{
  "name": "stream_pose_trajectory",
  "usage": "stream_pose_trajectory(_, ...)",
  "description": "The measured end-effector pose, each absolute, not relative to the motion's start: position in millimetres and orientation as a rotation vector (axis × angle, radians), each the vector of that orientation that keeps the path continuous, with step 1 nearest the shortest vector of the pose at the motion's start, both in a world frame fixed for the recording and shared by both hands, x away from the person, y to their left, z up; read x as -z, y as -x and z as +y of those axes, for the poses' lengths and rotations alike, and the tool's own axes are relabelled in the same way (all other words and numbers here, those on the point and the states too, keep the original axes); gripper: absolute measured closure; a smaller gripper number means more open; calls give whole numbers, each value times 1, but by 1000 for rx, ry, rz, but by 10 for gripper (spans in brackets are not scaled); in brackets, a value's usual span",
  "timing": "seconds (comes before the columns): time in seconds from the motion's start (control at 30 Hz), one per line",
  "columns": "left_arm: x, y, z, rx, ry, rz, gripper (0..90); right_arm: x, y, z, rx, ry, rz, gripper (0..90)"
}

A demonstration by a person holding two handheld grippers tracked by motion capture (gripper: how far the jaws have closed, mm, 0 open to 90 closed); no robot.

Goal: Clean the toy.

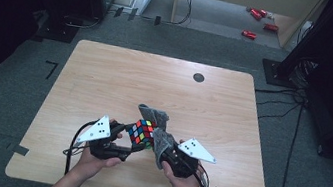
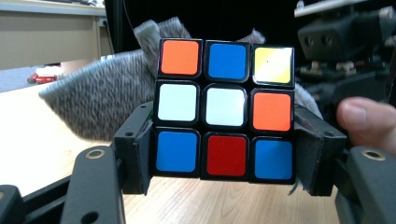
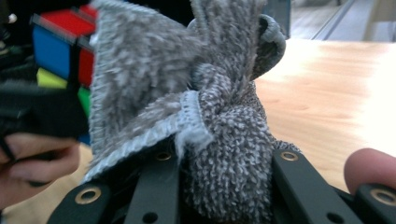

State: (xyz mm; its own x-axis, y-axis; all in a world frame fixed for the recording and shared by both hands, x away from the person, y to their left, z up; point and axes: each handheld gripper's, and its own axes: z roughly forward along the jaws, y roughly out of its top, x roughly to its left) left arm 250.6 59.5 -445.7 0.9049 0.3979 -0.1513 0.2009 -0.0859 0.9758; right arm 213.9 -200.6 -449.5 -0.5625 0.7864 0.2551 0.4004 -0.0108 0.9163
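While the person's two hands meet low over the table [image 1: 106, 79], the high view shows the left gripper [image 1: 132, 141] clamped on a cube [image 1: 143, 133], which sits just ahead of its jaws and off the wood. The right gripper [image 1: 162, 148] comes in from the other side, closed on a grey cloth [image 1: 159, 122] that stands up from its jaws and drapes against the cube's far side.

From the left gripper view, the cube [image 2: 226, 109] fills the space between the jaws; both pads press on its bottom row, one on each side, so the jaws stand partly closed around it. Its near face has a white centre. Behind it the cloth [image 2: 102, 102] spreads, and a fingertip [image 2: 366, 123] shows beside the right-hand jaw.

From the right gripper view, the cloth [image 3: 205, 116] is bunched and pinched tight between the nearly closed jaws, rising straight up from them. Beyond it, off to the left, the cube [image 3: 63, 44] touches the cloth's edge, with the other hand [image 3: 32, 161] below it.
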Motion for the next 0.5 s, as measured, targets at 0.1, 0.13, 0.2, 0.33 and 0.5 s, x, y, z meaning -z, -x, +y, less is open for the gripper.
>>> stream_pose_trajectory(0.1, 446, -252, 63, -158, -1646, 477, 345, 452, -213, -194, -1589, -1224, 1979, 733)
stream_pose_trajectory(0.13, 446, -252, 63, -159, -1647, 478, 345, 453, -213, -193, -1582, -1223, 1993, 733)
stream_pose_trajectory(0.2, 446, -252, 62, -160, -1654, 480, 345, 454, -214, -191, -1566, -1225, 2013, 732)
stream_pose_trajectory(0.33, 447, -250, 59, -151, -1666, 452, 345, 450, -216, -199, -1570, -1229, 1976, 730)
stream_pose_trajectory(0.5, 446, -247, 53, -151, -1671, 428, 346, 445, -213, -204, -1592, -1256, 1908, 735)
